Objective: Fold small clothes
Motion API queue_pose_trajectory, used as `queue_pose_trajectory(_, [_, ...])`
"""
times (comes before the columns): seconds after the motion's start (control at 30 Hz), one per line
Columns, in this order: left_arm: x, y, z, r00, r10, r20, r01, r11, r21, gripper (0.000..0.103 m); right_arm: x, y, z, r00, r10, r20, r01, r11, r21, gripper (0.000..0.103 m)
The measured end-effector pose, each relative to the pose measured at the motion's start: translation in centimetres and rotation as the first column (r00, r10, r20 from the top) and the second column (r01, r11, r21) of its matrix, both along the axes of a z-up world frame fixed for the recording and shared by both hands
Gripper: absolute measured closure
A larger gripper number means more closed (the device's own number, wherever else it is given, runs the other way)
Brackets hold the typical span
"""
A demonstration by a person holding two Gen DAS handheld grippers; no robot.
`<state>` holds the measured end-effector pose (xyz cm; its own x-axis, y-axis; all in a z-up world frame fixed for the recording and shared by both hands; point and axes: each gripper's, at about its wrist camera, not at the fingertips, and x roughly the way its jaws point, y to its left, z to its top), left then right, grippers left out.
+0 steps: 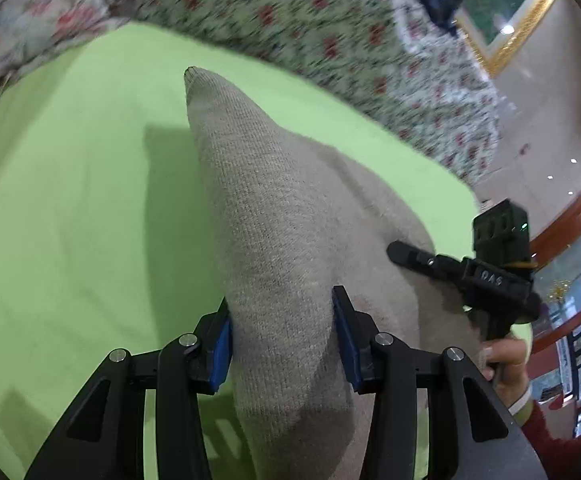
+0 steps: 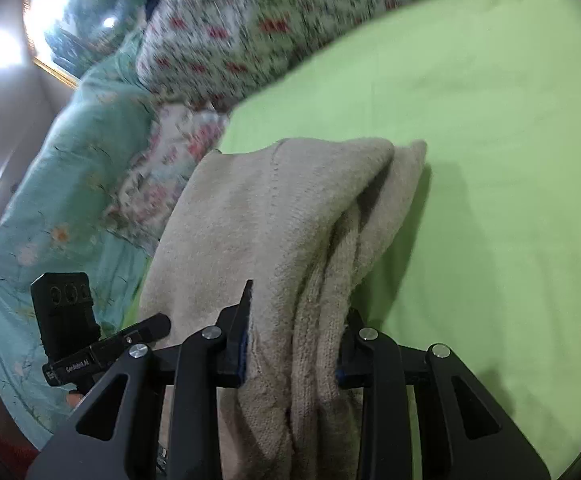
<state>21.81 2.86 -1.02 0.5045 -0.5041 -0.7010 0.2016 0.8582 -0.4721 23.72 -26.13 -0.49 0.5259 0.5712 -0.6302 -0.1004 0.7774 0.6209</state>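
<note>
A beige knit garment (image 1: 274, 200) is lifted off the green sheet (image 1: 70, 200), its far corner pointing away. My left gripper (image 1: 280, 304) is shut on one bunched edge, its blue pads pressing the knit on both sides. In the right wrist view the garment (image 2: 274, 208) hangs in folds, and my right gripper (image 2: 298, 304) is shut on several gathered layers. Each gripper shows in the other's view: the right gripper (image 1: 410, 258) lies against the cloth at the right, and the left gripper (image 2: 146, 330) at the lower left.
A floral quilt (image 1: 290, 20) is heaped along the far side of the green sheet (image 2: 490, 160). A teal flowered blanket (image 2: 70, 180) lies at the left. A gold-framed picture (image 1: 502, 20) hangs on the wall. A person's hand (image 1: 506, 360) holds the right gripper's handle.
</note>
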Motion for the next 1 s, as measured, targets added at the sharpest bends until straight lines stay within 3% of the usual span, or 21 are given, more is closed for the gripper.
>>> queue_pose_trajectory(0.17, [-0.1, 1.3, -2.3, 0.999, 0.029, -0.029, -0.031, 0.997, -0.066, 0.051, -0.1, 0.2, -1.1, 0.999, -0.023, -0.029, 0.022, 1.000, -0.015, 0.066])
queue_pose_trajectory(0.47, [-0.4, 0.4, -2.2, 0.999, 0.033, -0.022, -0.034, 0.999, -0.034, 0.047, -0.2, 0.5, -1.2, 0.999, -0.028, -0.045, 0.024, 0.997, -0.072, 0.063])
queue_pose_trajectory(0.57, [-0.5, 0.8, -1.7, 0.999, 0.036, -0.026, -0.036, 0.999, -0.026, 0.035, -0.7, 0.1, -0.8, 0.998, -0.039, -0.055, 0.034, 0.995, -0.090, 0.059])
queue_pose_trajectory(0.6, [-0.7, 1.1, -1.3, 0.999, 0.050, -0.015, -0.050, 0.999, -0.011, 0.031, -1.0, -0.2, -0.3, 0.998, -0.053, -0.045, 0.048, 0.993, -0.105, 0.059])
queue_pose_trajectory(0.73, [-0.8, 3.0, -0.3, 0.994, 0.107, 0.014, -0.107, 0.994, -0.001, 0.029, -1.9, -1.4, 2.6, 0.989, -0.130, 0.072, 0.141, 0.976, -0.164, 0.058])
queue_pose_trajectory(0.9, [-0.3, 4.3, -0.1, 0.986, 0.165, 0.006, -0.164, 0.986, -0.012, 0.029, 1.0, -1.3, 3.6, 0.989, -0.112, 0.093, 0.125, 0.982, -0.140, 0.058])
queue_pose_trajectory(1.0, [-0.1, 3.8, -0.2, 0.985, 0.172, 0.005, -0.172, 0.985, 0.009, 0.029, 3.3, -0.1, 2.2, 0.996, -0.089, 0.029, 0.092, 0.983, -0.159, 0.058])
